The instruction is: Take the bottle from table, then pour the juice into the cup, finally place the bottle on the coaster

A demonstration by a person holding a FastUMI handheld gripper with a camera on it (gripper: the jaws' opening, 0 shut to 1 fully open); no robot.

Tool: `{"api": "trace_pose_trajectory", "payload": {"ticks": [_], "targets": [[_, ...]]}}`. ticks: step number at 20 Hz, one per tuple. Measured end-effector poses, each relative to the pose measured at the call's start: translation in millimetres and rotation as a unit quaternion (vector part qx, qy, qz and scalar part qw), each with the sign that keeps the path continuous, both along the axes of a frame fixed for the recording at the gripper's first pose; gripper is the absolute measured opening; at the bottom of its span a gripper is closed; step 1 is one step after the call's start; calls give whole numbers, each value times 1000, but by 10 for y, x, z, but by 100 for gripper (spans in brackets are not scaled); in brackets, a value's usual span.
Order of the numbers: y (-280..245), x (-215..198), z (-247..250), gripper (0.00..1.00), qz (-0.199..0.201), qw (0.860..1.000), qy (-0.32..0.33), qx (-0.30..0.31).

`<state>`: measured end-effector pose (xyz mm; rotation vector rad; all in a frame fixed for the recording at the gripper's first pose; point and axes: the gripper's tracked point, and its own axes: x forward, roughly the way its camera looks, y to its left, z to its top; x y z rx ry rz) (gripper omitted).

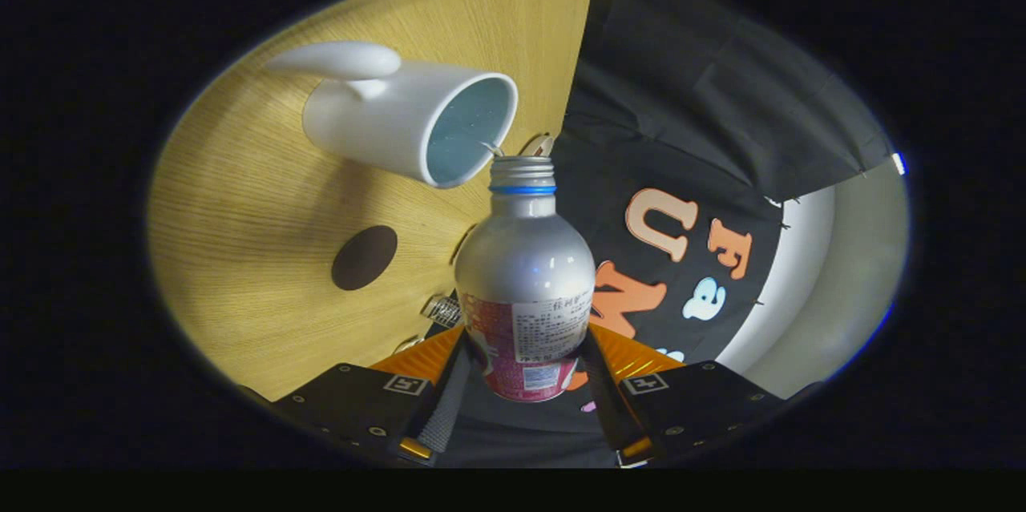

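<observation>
The silver bottle (525, 272) is clamped at its labelled lower body between both fingers of the hand-held gripper (525, 408). Its uncapped neck is held just beside the white cup's (401, 123) rim, above the wooden tabletop (240, 256), where a dark round coaster (365, 257) lies.

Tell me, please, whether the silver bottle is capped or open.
Open: the silver metal bottle, clamped in the hand-held gripper, shows bare neck threads without a cap.
</observation>
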<state>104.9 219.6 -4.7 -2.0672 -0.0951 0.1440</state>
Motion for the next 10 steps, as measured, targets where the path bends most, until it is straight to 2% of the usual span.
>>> {"api": "trace_pose_trajectory", "payload": {"ticks": [10], "targets": [[11,-3,42,72,-2,999,4,-36]]}}
